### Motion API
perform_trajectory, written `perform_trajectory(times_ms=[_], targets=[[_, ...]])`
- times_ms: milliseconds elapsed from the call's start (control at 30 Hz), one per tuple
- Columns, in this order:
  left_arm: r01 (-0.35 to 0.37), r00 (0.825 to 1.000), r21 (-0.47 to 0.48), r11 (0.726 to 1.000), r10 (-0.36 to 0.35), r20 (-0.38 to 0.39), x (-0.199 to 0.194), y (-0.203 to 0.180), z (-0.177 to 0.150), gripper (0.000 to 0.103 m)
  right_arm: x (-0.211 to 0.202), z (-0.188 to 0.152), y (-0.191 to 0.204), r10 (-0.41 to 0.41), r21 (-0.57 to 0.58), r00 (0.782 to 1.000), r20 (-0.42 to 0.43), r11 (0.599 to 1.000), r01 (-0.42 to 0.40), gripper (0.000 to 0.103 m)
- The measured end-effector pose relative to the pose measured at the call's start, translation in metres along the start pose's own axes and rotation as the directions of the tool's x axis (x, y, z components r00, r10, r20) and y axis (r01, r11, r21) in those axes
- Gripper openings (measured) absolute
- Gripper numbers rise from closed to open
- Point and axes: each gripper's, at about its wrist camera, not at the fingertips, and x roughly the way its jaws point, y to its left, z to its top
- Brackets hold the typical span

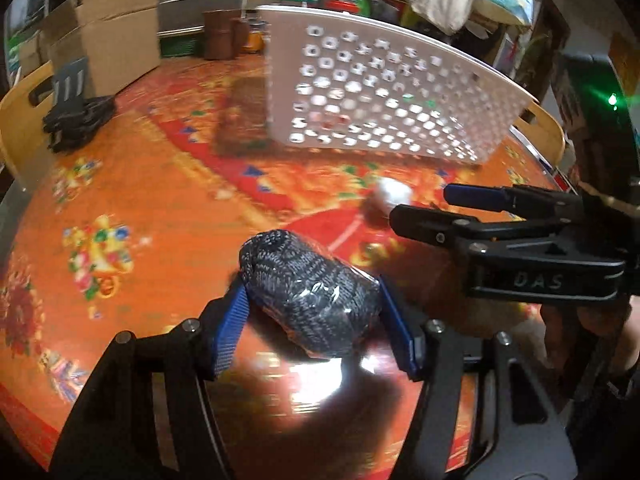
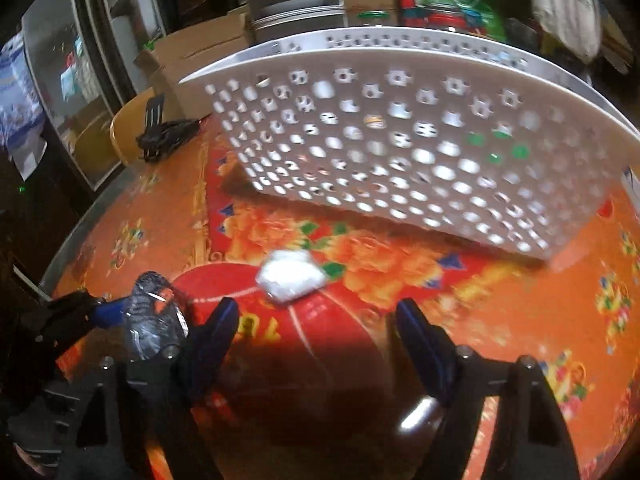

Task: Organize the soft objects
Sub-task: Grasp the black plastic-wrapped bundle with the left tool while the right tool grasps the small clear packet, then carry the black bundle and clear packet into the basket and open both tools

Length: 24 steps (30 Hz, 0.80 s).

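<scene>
My left gripper (image 1: pixel 312 316) is shut on a dark knitted bundle wrapped in clear plastic (image 1: pixel 312 292) and holds it above the orange-red tablecloth (image 1: pixel 140 200). The bundle also shows at the lower left of the right wrist view (image 2: pixel 154 320). My right gripper (image 2: pixel 316 332) is open and empty, just short of a small white soft packet (image 2: pixel 290 274) lying on the cloth. That packet shows in the left wrist view (image 1: pixel 394 194) beside the right gripper's fingers (image 1: pixel 472 196). A white perforated basket (image 2: pixel 400 152) stands behind the packet; it also shows in the left wrist view (image 1: pixel 380 92).
A black folded stand (image 1: pixel 76 112) lies at the table's far left, next to a wooden chair back (image 1: pixel 20 120). Cardboard boxes (image 1: pixel 116 40), brown jars (image 1: pixel 224 34) and cluttered shelves stand behind the table. Another chair back (image 1: pixel 548 128) rises at the right edge.
</scene>
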Motion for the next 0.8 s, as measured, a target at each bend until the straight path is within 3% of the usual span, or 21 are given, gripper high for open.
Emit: perform_trajectory(times_ms=[400, 500, 800], targets=[[0.015, 1.0, -0.011, 1.0, -0.015, 0.01, -0.002, 0.01, -0.001, 0.06, 0.021, 0.014, 0.02, -0.048, -0.058, 0.999, -0.013, 0.997, 0.047, 0.04], [0.015, 1.0, -0.007, 1.0, -0.015, 0.009, -0.002, 0.008, -0.002, 0.06, 0.018, 0.011, 0.018, -0.034, -0.054, 0.999, -0.01, 0.998, 0.033, 0.038], [-0.008, 0.999, 0.057, 0.998, 0.006, 0.039, -0.006, -0.009, -0.002, 0.06, -0.032, -0.022, 0.0, -0.103, -0.042, 0.991, 0.085, 0.993, 0.107, 0.038]])
